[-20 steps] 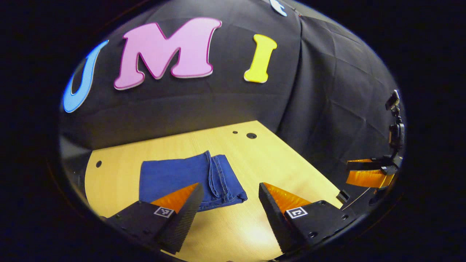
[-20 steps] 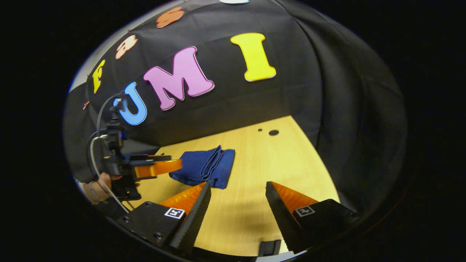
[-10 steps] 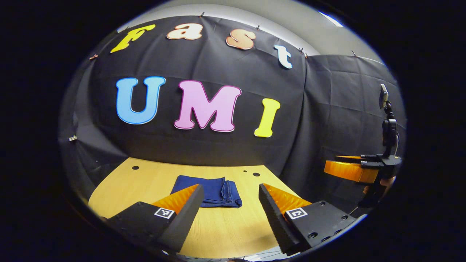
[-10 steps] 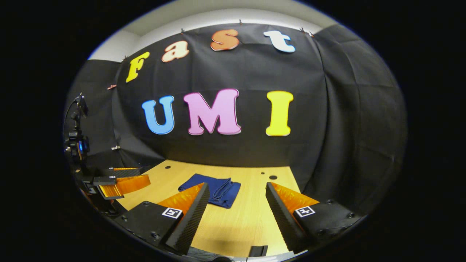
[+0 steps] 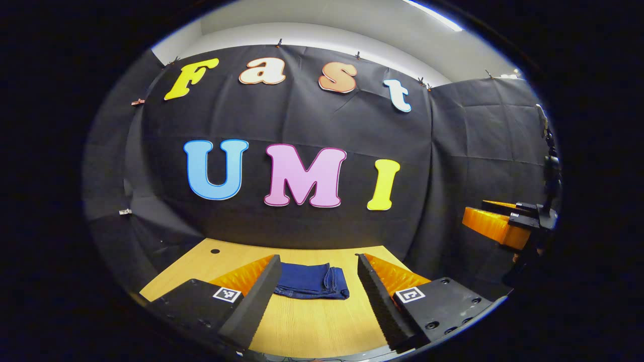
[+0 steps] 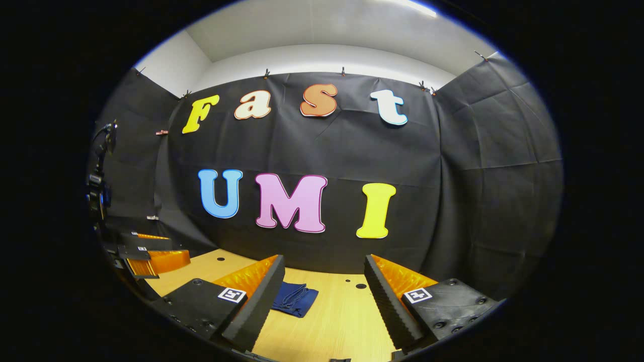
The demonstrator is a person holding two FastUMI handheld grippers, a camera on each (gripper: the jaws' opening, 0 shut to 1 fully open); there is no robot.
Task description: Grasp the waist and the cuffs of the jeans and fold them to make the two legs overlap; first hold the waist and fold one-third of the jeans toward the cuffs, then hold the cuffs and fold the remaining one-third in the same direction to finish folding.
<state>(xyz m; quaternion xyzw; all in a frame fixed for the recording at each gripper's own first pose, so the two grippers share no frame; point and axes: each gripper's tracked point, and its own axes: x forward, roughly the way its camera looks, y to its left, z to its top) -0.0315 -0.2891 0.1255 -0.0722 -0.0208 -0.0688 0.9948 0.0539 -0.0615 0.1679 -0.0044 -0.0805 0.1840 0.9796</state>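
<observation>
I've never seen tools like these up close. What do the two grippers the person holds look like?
Each gripper, left and right, has two wedge-shaped fingers tapering forward, with ribbed inner faces. Each finger sits on a black block with screws and a small square black-and-white marker. Seen from the side, the right gripper carries a black stalk mount on top.

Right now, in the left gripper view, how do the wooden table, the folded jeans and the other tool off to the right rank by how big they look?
1. Wooden table, clearly largest.
2 and 3. Folded jeans and right tool look about alike; different nearness to the camera makes ranking them unsure.
</observation>
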